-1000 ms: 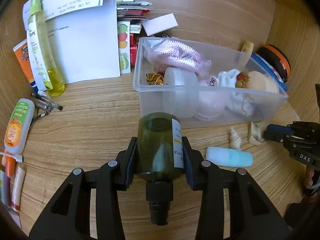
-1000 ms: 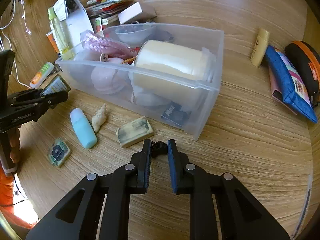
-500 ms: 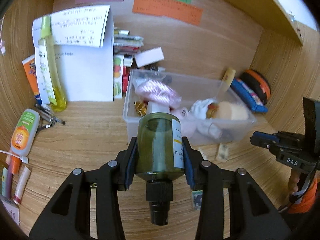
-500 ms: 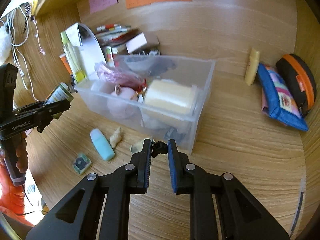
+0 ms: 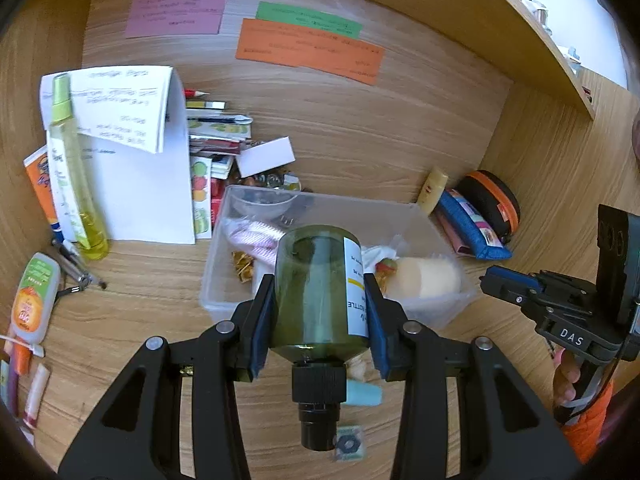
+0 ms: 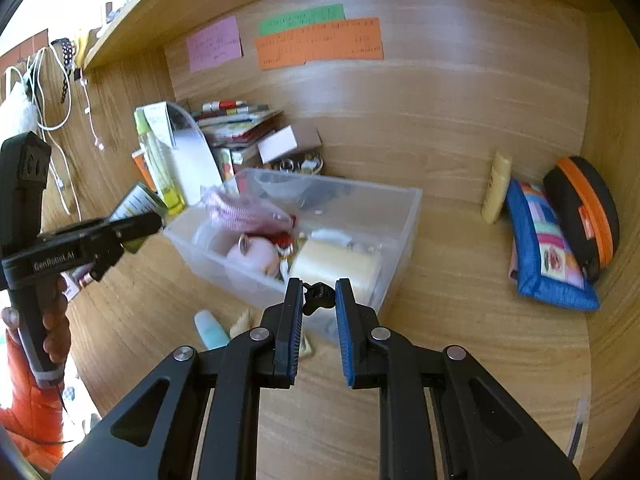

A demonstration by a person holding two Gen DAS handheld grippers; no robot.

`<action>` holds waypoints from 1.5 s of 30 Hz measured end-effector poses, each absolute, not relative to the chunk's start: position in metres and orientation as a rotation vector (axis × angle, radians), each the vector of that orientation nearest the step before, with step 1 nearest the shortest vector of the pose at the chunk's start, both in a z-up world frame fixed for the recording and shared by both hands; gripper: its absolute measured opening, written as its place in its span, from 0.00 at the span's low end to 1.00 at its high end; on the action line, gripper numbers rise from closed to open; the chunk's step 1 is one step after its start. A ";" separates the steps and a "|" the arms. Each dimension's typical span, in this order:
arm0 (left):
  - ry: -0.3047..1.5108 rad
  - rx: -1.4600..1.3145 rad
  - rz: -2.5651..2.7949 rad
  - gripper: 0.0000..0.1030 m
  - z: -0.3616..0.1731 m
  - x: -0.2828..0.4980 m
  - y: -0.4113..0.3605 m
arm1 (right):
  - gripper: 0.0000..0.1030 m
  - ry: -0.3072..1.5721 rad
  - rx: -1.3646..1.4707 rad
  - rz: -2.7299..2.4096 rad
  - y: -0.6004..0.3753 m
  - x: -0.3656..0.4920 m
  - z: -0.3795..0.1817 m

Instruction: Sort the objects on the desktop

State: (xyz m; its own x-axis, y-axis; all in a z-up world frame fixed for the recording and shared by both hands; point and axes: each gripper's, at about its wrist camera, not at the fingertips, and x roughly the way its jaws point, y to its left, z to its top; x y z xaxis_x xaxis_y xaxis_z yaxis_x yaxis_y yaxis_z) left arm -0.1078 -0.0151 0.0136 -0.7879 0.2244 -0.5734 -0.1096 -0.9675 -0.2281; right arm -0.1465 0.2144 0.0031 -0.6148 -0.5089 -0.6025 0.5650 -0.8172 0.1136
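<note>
My left gripper (image 5: 320, 300) is shut on a dark green bottle (image 5: 318, 292) with a white label and black cap, held in the air in front of the clear plastic bin (image 5: 224, 264). The bin holds a pink knitted item, a cream roll and small trinkets. My right gripper (image 6: 318, 300) is shut on a small black clip (image 6: 318, 298), raised above the desk in front of the bin (image 6: 404, 216). The left gripper with the bottle (image 6: 138, 202) shows at the left of the right wrist view.
A light blue tube (image 6: 210, 330), a shell and a small packet (image 5: 350, 442) lie on the desk before the bin. A yellow spray bottle (image 5: 72, 172), papers and booklets stand at the back left. A cream tube (image 6: 496, 186), blue pouch (image 6: 548, 252) and black-orange case (image 6: 584, 208) sit right.
Both grippers have risen and pulled back from the desk, each still holding its object. The bin and desk items now look farther away, and the back wall's coloured notes have come into view.
</note>
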 end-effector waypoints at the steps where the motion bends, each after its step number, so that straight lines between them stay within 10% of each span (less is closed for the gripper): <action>1: -0.271 -0.934 2.800 0.39 0.014 -0.111 -0.014 | 0.14 0.113 0.846 -2.383 0.213 -0.149 0.005; 42: -0.234 -1.167 2.652 0.40 -0.033 -0.216 0.043 | 0.14 0.166 0.946 -2.490 0.189 -0.233 -0.021; 45: -0.244 -1.165 2.649 0.52 -0.030 -0.215 0.042 | 0.21 0.175 0.946 -2.495 0.188 -0.233 -0.021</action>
